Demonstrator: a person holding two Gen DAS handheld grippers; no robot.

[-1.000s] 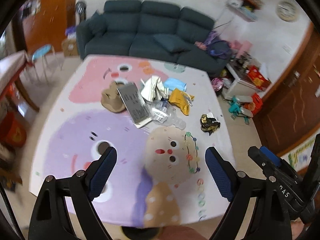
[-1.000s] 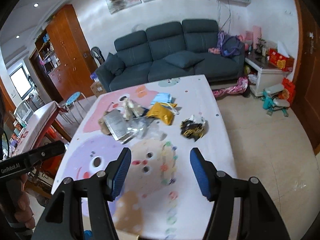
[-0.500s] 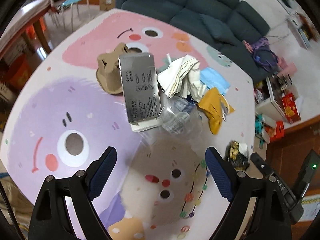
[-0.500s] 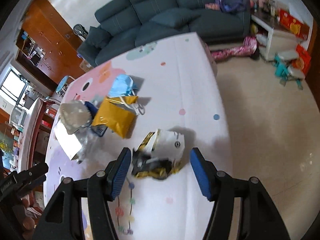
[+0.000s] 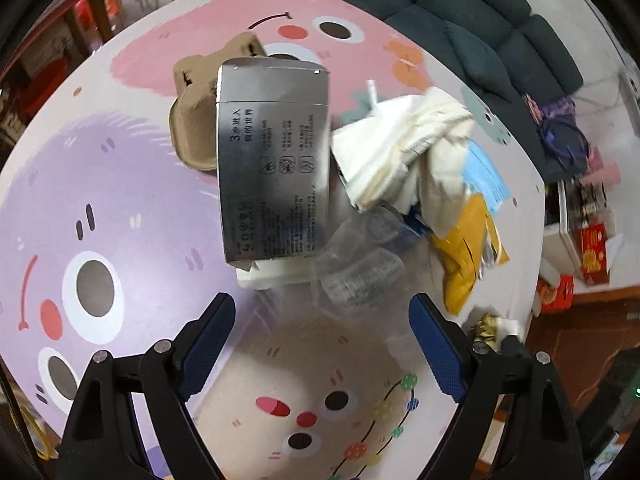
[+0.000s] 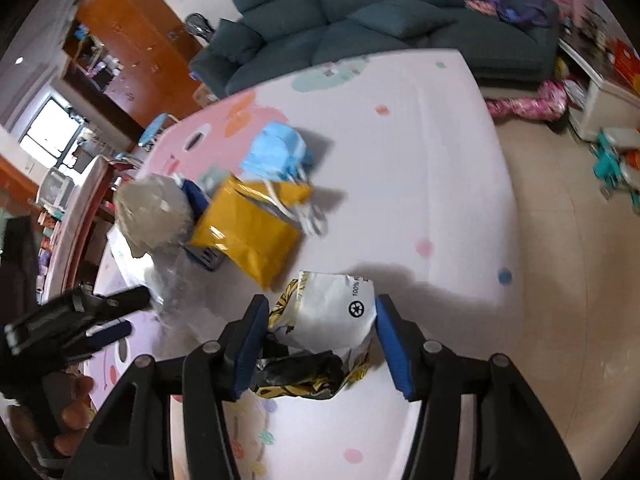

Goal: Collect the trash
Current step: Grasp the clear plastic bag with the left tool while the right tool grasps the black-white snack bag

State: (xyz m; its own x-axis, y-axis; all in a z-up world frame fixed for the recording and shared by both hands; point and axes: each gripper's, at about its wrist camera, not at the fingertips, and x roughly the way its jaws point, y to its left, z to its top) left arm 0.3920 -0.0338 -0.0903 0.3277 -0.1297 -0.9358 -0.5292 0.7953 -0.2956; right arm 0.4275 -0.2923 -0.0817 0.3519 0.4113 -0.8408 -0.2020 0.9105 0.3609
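Note:
Trash lies in a pile on a cartoon-printed table point(image 5: 120, 208). My left gripper point(image 5: 320, 344) is open just above and short of a crumpled clear plastic bottle point(image 5: 356, 272) and a silver carton point(image 5: 274, 164). Beside them lie a brown egg tray point(image 5: 196, 120), white paper point(image 5: 404, 148), a blue mask point(image 5: 486, 178) and a yellow bag point(image 5: 464, 264). My right gripper point(image 6: 318, 344) is open with its jaws on either side of a crumpled white, black and gold wrapper point(image 6: 326, 340). The yellow bag point(image 6: 248, 228) and blue mask point(image 6: 276, 152) lie beyond it.
A dark sofa point(image 6: 360, 28) stands behind the table. The table's right edge point(image 6: 508, 208) drops to a tiled floor with toys point(image 6: 616, 160) and a white cabinet point(image 6: 600, 96). The left gripper shows in the right wrist view point(image 6: 72, 320).
Both grippers moved forward and down toward the table. The left closed in on the bottle and carton. The right came to straddle the crumpled wrapper, jaws narrower.

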